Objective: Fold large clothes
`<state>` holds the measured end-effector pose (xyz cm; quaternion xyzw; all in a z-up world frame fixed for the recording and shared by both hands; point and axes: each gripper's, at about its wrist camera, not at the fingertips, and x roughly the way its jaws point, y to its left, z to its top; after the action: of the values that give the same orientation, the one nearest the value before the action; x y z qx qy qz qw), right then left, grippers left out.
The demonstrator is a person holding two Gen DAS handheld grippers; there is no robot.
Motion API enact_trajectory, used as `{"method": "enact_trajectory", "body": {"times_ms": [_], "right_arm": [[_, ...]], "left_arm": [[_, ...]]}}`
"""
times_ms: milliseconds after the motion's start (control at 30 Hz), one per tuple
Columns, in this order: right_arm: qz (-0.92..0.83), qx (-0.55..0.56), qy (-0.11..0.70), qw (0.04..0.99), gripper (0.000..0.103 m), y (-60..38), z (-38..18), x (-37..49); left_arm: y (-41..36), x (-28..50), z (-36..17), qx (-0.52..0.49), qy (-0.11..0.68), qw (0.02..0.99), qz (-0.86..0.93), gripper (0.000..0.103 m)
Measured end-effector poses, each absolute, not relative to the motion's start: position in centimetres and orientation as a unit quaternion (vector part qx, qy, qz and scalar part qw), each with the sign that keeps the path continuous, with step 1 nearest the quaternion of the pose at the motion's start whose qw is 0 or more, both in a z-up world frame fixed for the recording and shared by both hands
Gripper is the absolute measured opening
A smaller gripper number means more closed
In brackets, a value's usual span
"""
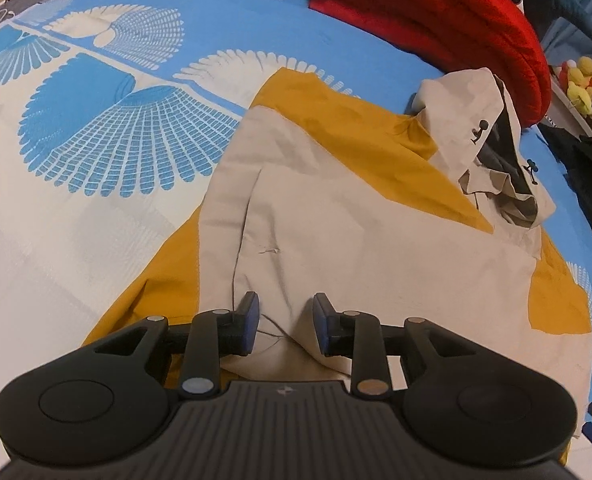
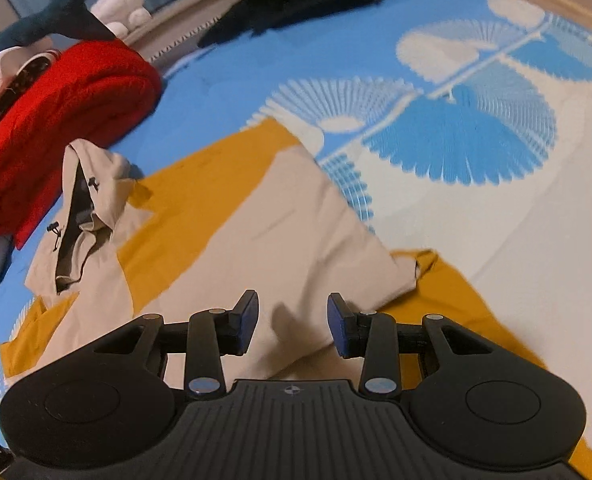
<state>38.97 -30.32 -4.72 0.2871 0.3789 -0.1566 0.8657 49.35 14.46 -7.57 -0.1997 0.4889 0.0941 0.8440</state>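
While spread flat across the blue-and-white patterned bedsheet [image 1: 95,208], beige and mustard hooded fabric jacket [image 1: 336,220], hood at two o'clock. Left gripper [image 1: 285,322] and right gripper [image 2: 291,320] both part-open above beige cloth, gripping nothing; red rolled blanket [image 1: 448,20] at one o'clock

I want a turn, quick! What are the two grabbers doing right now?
Left gripper: open, holding nothing, just over the jacket.
Right gripper: open, a fold of the jacket between its jaws, not pinched.

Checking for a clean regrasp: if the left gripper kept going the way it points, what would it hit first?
Most likely the beige panel of the jacket, directly ahead of the left gripper; its jaws stand apart, pressing nothing.
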Motion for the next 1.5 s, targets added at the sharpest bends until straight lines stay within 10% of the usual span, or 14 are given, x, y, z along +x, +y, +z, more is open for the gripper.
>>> {"method": "enact_trajectory", "body": {"times_ms": [500, 1500], "right_arm": [[-0.165, 0.342, 0.431, 0.819, 0.040, -31.2, -7.4, 39.7], [-0.094, 0.115, 0.314, 0.938, 0.040, -29.9, 2.8, 33.3]], "left_arm": [[14.1, 49.5, -7.5, -0.192, 0.492, 0.844, 0.093, 0.032], [2.2, 44.8, -3.7, -0.062, 0.456, 0.887, 0.022, 0.044]]}}
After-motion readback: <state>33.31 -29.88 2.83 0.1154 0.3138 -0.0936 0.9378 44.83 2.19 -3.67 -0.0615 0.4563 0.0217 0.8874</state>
